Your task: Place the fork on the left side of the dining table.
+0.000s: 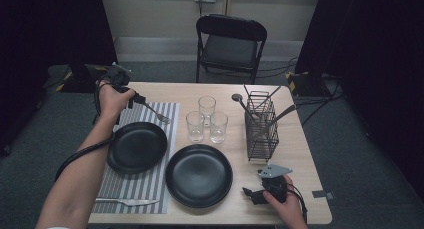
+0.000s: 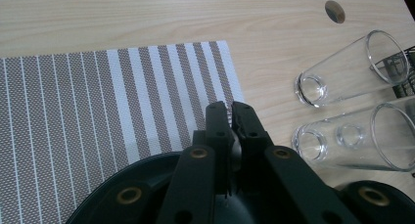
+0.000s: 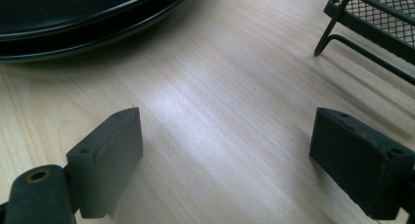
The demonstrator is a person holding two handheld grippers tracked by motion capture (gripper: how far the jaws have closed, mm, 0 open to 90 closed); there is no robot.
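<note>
Pale wood table [image 1: 235, 91], striped woven mat [image 1: 150, 184], grey carpet — my left gripper [image 2: 231, 111] clamped on steel fork [image 1: 156, 115], right gripper [image 3: 225, 150] wide, empty.

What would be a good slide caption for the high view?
Left gripper holds a fork above the striped placemat; the right gripper rests open.

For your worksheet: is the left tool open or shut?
Shut on the fork: the left tool's jaws nearly meet, pinching its handle.

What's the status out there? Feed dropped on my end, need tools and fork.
Left tool shut on fork, held over striped placemat beside black plate. Right tool open, empty, resting on table. Glasses close by.
</note>
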